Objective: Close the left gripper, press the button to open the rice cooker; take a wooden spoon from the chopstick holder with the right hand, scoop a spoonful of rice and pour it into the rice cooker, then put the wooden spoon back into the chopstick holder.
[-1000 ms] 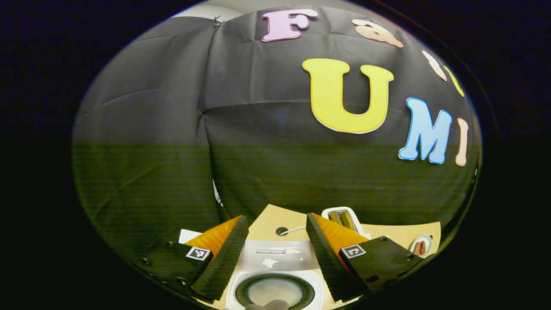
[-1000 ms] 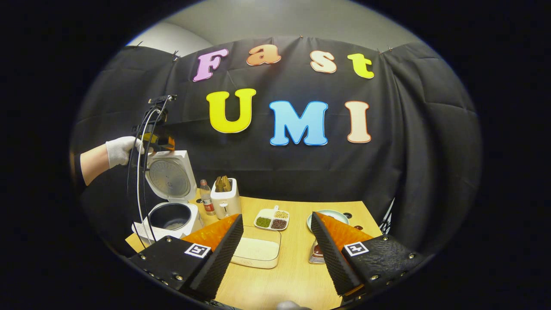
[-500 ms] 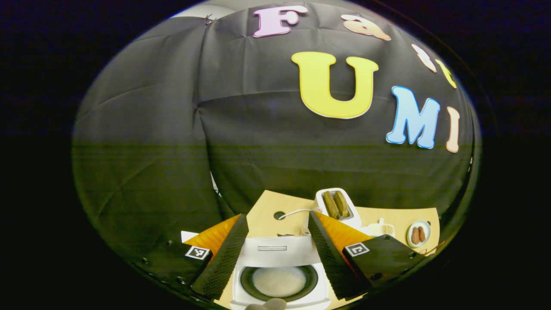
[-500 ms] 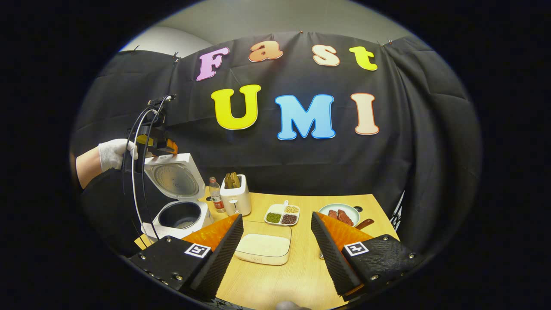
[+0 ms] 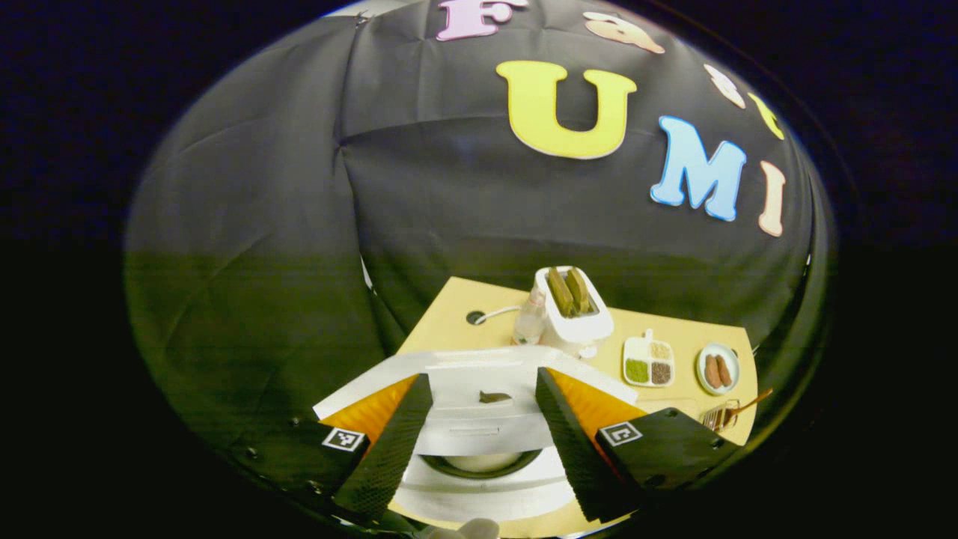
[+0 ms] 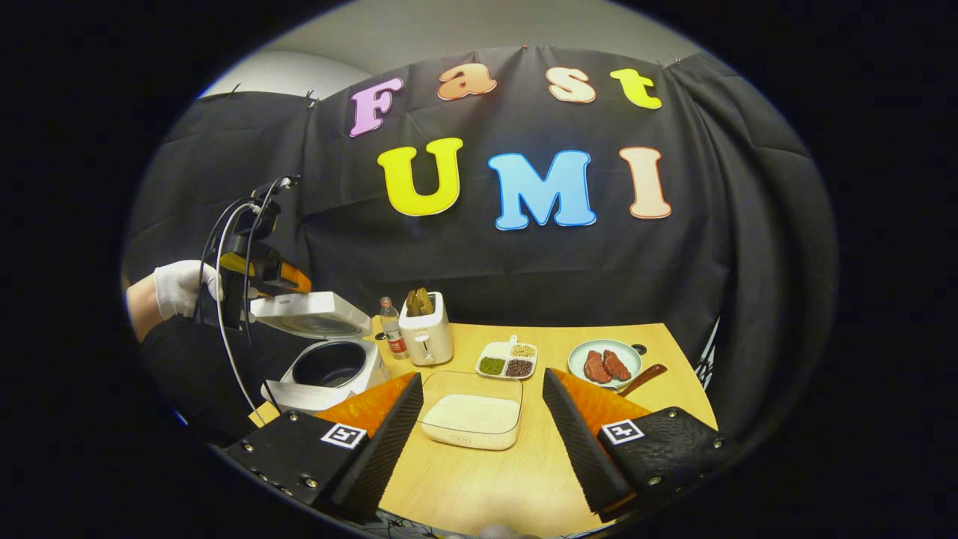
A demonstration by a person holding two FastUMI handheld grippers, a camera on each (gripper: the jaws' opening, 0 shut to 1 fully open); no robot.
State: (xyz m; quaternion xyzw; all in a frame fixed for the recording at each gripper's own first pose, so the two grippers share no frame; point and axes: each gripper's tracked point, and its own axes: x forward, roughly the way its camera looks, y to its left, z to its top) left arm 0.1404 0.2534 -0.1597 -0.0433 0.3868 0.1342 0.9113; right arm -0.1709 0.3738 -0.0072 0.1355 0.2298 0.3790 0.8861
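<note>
Holding the left gripper wide apart above the rice cooker at the far left of the tabletop, gripping nothing. In the right gripper view, seeing that same gripper, in a gloved hand, just over the back edge of the lid; not being able to tell whether touching it. Lid unlatched and hanging roughly level above the open pot, so judging the button press as done, the lid neither fully up nor shut.

Keeping the right gripper spread wide and empty too, hovering over the near side of the tabletop, with the clear tray of rice lying between its fingers in the view.

Still lacking any spoon in a grip. A wooden handle poking out near the plate on the right, partly hidden behind the right finger; possibly the spoon, holder not being clear enough to name. A white stand with brown pieces standing just right of the cooker.

Judging the rest as remaining: fetching the spoon, scooping from the tray, pouring into the pot, returning the spoon.
</note>
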